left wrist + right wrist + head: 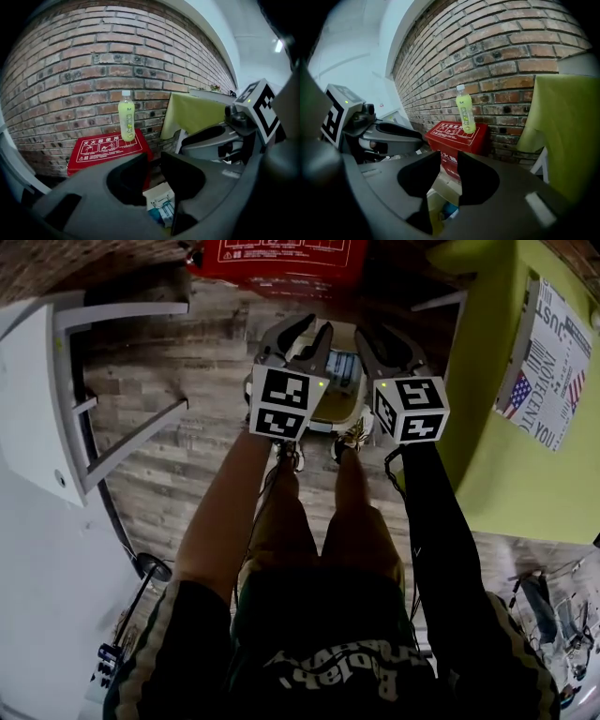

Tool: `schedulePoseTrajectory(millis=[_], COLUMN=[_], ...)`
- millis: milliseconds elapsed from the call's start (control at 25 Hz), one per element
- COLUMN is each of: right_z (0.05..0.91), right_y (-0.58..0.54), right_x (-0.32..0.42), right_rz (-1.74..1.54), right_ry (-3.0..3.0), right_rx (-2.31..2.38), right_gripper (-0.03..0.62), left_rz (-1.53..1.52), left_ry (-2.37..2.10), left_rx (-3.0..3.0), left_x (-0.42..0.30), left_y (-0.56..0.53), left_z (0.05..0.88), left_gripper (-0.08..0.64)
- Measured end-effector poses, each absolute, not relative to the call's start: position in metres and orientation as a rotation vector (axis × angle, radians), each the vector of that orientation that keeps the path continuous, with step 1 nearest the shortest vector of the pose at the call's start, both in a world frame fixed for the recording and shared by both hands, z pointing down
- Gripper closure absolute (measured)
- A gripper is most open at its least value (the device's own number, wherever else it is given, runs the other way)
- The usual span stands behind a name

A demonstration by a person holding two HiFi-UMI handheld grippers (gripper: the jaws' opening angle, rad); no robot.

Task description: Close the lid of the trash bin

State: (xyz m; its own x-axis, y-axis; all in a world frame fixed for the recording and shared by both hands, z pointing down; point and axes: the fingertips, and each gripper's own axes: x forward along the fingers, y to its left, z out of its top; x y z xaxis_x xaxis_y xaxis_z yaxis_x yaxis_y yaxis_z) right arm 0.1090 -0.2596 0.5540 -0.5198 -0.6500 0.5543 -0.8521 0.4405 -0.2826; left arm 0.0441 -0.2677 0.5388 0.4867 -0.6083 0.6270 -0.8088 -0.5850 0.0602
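Observation:
A small pale trash bin (336,401) stands on the wood floor just past the person's shoes, its top open and blue-and-white rubbish showing inside. Both grippers hang side by side above it and point down at it. My left gripper (317,328) is open with nothing between its fingers; in the left gripper view the bin (159,202) shows below the gap of the left gripper (155,161). My right gripper (375,336) is open and empty too, and the bin (440,208) lies under the right gripper (449,159). I cannot make out the lid clearly.
A red box (277,259) stands against the brick wall behind the bin, with a green drink bottle (126,116) on top. A table under a yellow-green cloth (487,381) is at the right, and a white frame (56,381) at the left.

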Motion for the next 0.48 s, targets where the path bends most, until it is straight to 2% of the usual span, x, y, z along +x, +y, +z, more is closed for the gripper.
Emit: schedulePoseTrajectory(millis=[480], right_z=[0.594], right_y=[-0.254], right_x=[0.094], right_rz=[0.787], right_ry=[-2.265], right_rx=[1.235], right_gripper=[0.456], left_rz=[0.887], left_ry=[-1.159], left_rx=[2.316], left_x=[0.044], left_y=[-0.262], left_z=[0.590], left_gripper=[0.440])
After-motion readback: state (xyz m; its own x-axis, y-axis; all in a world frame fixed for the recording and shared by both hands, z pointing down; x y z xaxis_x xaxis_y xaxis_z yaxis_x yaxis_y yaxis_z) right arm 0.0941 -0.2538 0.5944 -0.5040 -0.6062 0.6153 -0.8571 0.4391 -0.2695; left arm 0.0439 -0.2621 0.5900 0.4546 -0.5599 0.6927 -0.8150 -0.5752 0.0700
